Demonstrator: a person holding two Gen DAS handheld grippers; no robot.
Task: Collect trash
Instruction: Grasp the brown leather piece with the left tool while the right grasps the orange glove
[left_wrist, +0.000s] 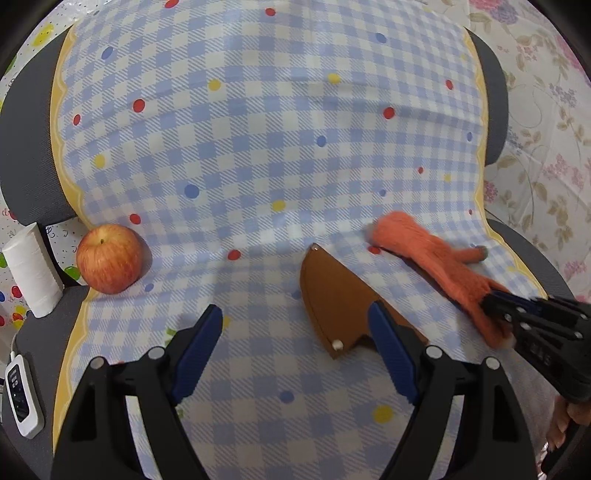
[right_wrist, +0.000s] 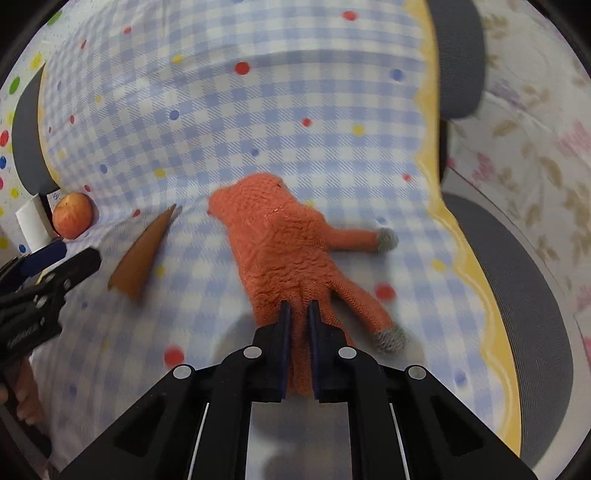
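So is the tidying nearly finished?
Nothing looks put away yet. The right gripper is shut on the orange glove. The left gripper hangs open. The brown sheath and apple lie on the checked cloth.

Readable text: none.
Left gripper (right_wrist: 44, 258) body: pale lettering, too blurred to read.
White controller (left_wrist: 20, 395), near left: display marks, too small to read.

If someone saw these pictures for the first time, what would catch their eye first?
The orange glove on the checked cloth, with the right gripper pinching its fingers. Left of it lies a brown knife sheath, the open left gripper over it, and a red apple at the cloth's left edge.
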